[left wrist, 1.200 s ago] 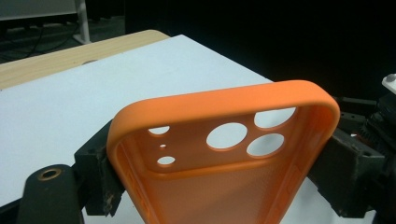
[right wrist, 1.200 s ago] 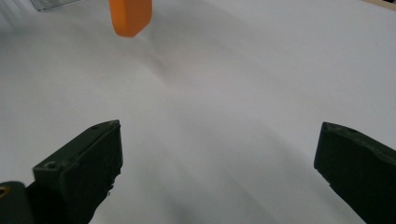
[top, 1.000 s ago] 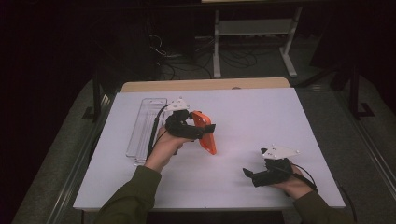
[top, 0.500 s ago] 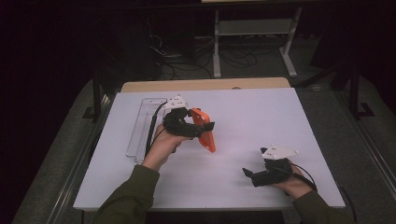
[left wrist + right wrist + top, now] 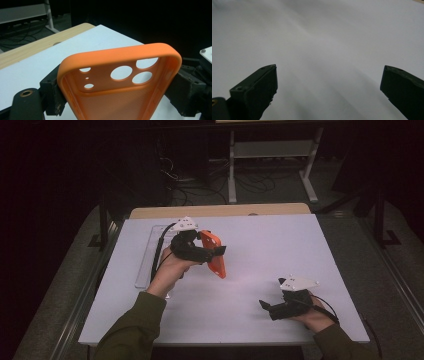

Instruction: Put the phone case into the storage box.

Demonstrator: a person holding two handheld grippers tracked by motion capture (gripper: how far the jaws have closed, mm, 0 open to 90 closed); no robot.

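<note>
An orange phone case [image 5: 216, 254] is held above the white table [image 5: 280, 245], left of centre, with my left gripper [image 5: 212, 252] shut on its two long sides. In the left gripper view the orange phone case [image 5: 120, 75] shows its hollow inside and camera holes, squeezed between the two black jaws. My right gripper [image 5: 266, 307] rests low near the table's front right edge, open, with nothing between its fingers. The right gripper [image 5: 329, 87] has its jaws wide apart over bare white table [image 5: 324, 37].
A clear flat tray [image 5: 148, 257] lies on the table's left side, behind the left hand. A wooden strip [image 5: 220, 210] runs along the far edge. Beyond it stand a metal frame [image 5: 270, 150] and floor cables.
The left gripper with the orange case has drifted slightly, staying over the same part of the table. The right gripper has stayed put.
</note>
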